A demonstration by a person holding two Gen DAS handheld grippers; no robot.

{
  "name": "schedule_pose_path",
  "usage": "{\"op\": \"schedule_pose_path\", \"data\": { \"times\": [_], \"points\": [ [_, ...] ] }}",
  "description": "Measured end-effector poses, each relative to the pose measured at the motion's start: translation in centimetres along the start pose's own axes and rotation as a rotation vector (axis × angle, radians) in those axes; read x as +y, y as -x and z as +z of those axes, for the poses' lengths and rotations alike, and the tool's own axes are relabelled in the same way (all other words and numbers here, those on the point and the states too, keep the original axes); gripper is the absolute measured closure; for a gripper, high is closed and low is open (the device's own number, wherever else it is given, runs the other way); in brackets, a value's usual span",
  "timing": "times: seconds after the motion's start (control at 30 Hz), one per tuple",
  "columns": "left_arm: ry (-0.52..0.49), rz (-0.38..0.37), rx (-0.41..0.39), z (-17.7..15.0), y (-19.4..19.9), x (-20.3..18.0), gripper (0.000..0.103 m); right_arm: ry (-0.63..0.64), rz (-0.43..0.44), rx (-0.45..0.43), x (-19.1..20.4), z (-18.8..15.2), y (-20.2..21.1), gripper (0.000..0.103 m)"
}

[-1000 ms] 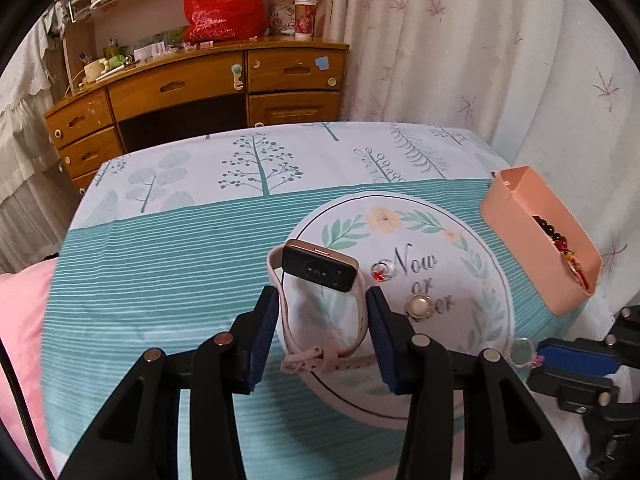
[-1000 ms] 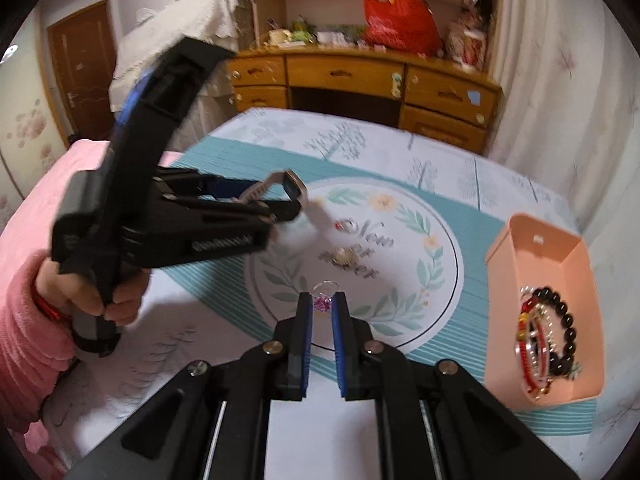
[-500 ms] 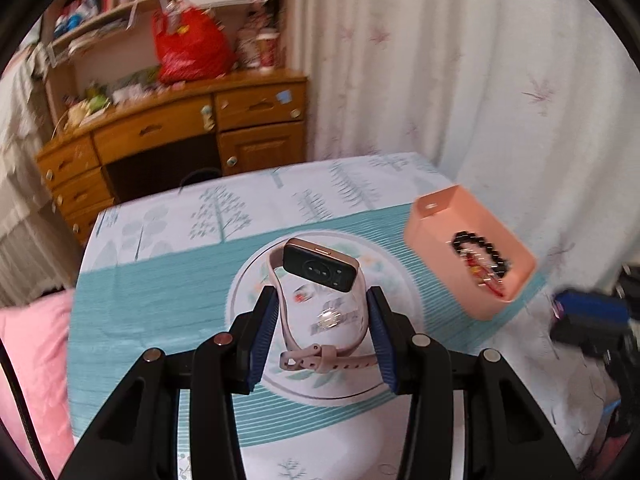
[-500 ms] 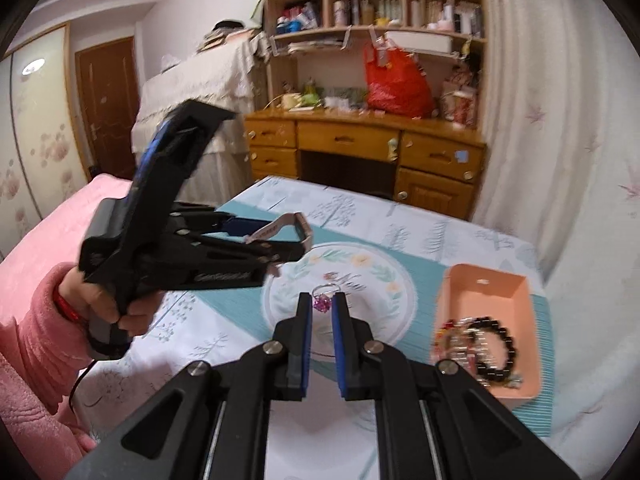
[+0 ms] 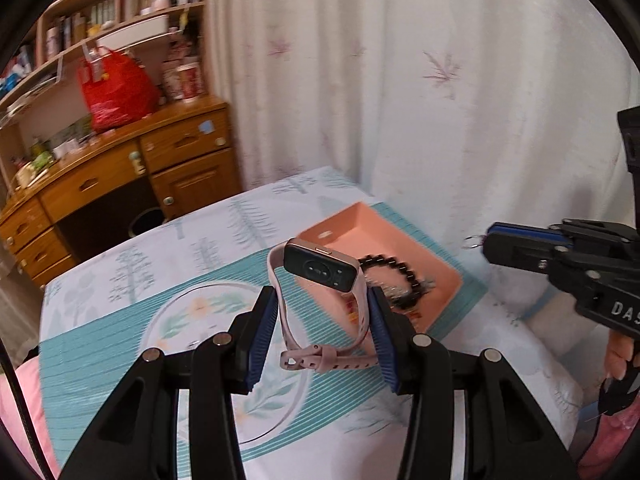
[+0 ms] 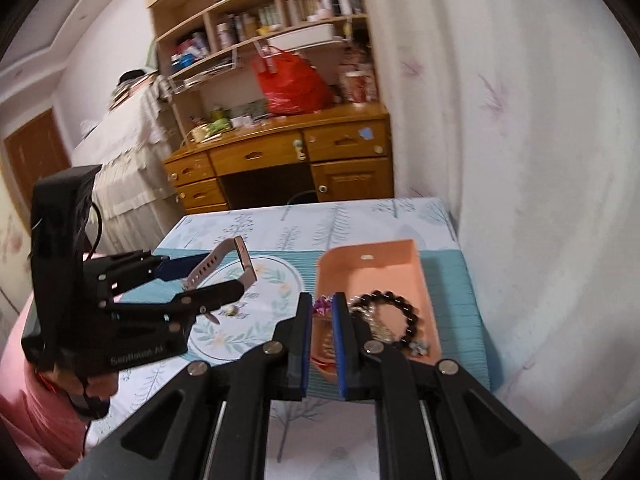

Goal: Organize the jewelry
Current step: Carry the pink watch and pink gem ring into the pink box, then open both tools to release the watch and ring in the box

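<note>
The left gripper (image 5: 324, 328) holds a pink smartwatch (image 5: 320, 280); its fingers (image 5: 264, 336) press on the 2 sides of the looped strap, w/ the dark watch face up top, tipped toward the camera. The strap's long way runs away from the fingers, out toward the peach tray (image 5: 380, 240). The right gripper (image 6: 322, 320) has its fingers (image 6: 302, 336) almost pressed together, pinching a small ring with a purple stone (image 6: 321, 305). The tray sits on the surface (image 6: 400, 432), near the white curtain (image 6: 520, 160), & already holds a black bead bracelet (image 6: 394, 312) plus some other bits I can't make out. In the right wrist view the ring hangs right over the near left edge of the tray, so the right gripper is nearer to the tray than the left one. The watch is up in the air, left of the tray & a bit in front of it, over the round leaf print (image 5: 192, 312) on the cloth. I think the ring goes in first: it just needs to go a little lower & more over the tray, then the fingers spread. The watch must go right, toward the tray, before it can drop in. One small shiny piece (image 6: 231, 310) lies on the round print, left of the tray.
</note>
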State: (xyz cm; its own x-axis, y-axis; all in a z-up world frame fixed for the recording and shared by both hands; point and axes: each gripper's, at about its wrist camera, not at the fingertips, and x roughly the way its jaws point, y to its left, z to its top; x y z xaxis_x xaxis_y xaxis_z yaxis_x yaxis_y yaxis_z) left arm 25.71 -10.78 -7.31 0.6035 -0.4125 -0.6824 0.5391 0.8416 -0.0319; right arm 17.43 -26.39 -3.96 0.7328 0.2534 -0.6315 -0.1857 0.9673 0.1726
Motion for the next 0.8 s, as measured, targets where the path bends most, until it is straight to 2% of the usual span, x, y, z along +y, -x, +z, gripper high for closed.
{"op": "schedule_pose_path", "data": {
  "times": [0.27,0.53,0.6,0.67,0.8],
  "points": [
    [-0.031,-0.063,0.039,1.1,-3.6,-3.0,0.058,-0.085,0.027,0.039,-3.7,-0.8,-1.6,0.093],
    [-0.023,-0.093,0.135,0.8,-8.2,-3.6,0.058,-0.149,0.035,0.119,-5.9,-2.1,-4.8,0.093],
    [-0.015,-0.097,0.151,0.7,-8.8,-3.6,0.053,-0.154,0.036,0.136,-6.0,-2.4,-5.4,0.093],
    [-0.006,-0.104,0.166,0.4,-9.3,-3.5,0.040,-0.155,0.032,0.148,-6.1,-2.6,-5.7,0.093],
    [-0.004,-0.100,0.153,0.5,-8.9,-3.3,0.034,-0.147,0.028,0.155,-6.2,-2.6,-5.9,0.093]
  ]
}}
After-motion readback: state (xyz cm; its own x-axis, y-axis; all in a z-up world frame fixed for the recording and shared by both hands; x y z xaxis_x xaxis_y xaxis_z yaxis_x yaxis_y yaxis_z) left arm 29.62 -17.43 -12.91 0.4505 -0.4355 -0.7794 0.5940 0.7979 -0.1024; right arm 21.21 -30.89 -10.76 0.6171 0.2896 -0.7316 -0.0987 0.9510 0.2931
